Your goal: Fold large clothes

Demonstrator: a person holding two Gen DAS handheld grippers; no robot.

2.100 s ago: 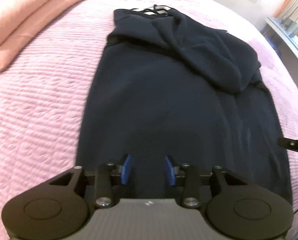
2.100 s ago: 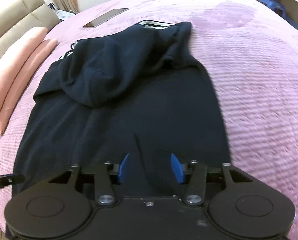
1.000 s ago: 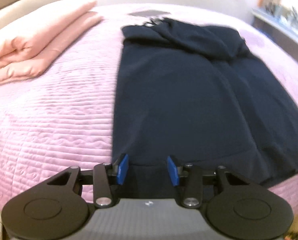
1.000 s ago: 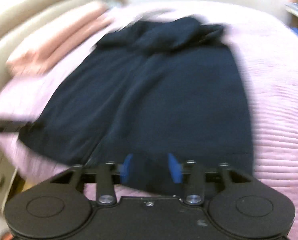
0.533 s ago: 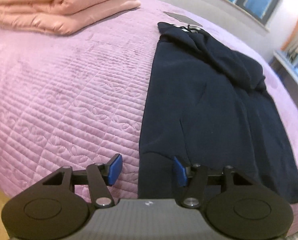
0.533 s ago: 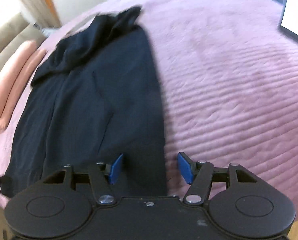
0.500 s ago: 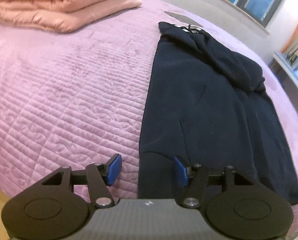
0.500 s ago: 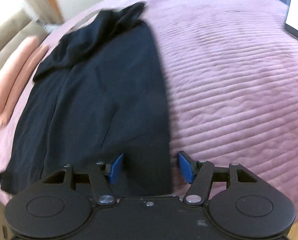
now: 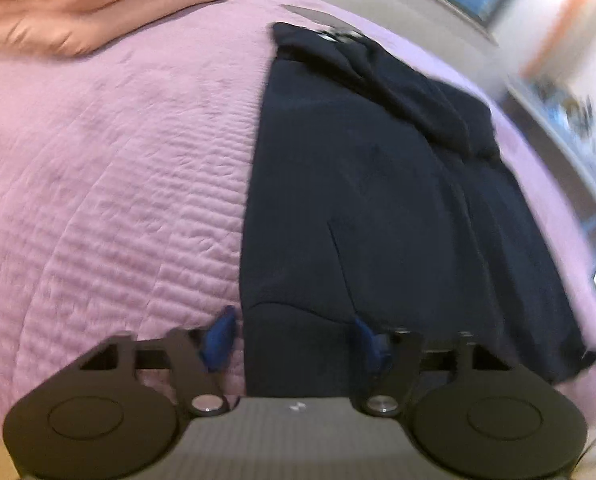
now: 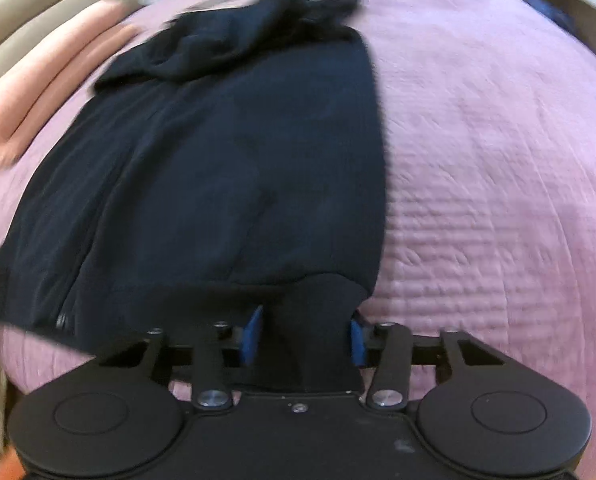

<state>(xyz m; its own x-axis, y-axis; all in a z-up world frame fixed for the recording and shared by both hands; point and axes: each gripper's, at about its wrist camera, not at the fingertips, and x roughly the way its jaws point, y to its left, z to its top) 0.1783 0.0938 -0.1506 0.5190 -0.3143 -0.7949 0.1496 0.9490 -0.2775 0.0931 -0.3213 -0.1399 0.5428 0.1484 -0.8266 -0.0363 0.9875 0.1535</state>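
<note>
Left wrist view, my left claw [image 9: 293, 338]: jaws spread wide, blue pads on either side of the near left corner of the dark navy garment [image 9: 378, 200]; hem band lies in the gap, not pinched.
Left pad: over the bedspread [image 9: 117, 200], just beside the garment's left edge.
Right pad: over the cloth, near a short crease running away from me.
Right wrist view, my right claw [image 10: 304, 334]: jaws parted, the garment's [image 10: 237, 160] near right corner bunched up between the blue pads; cloth fills the gap, but I cannot tell whether the pads press it.
Garment position: spread lengthwise away from both claws on the pink quilted bedspread [image 10: 478, 160], hem nearest me, far end heaped in loose folds.
Hem: runs across between my two claws, one corner at each.
Beyond, left side: folded peach blanket [image 9: 77, 4] on the bed, well apart from the garment.
Image quality: both views motion-blurred; fine detail at the far end unreadable.
</note>
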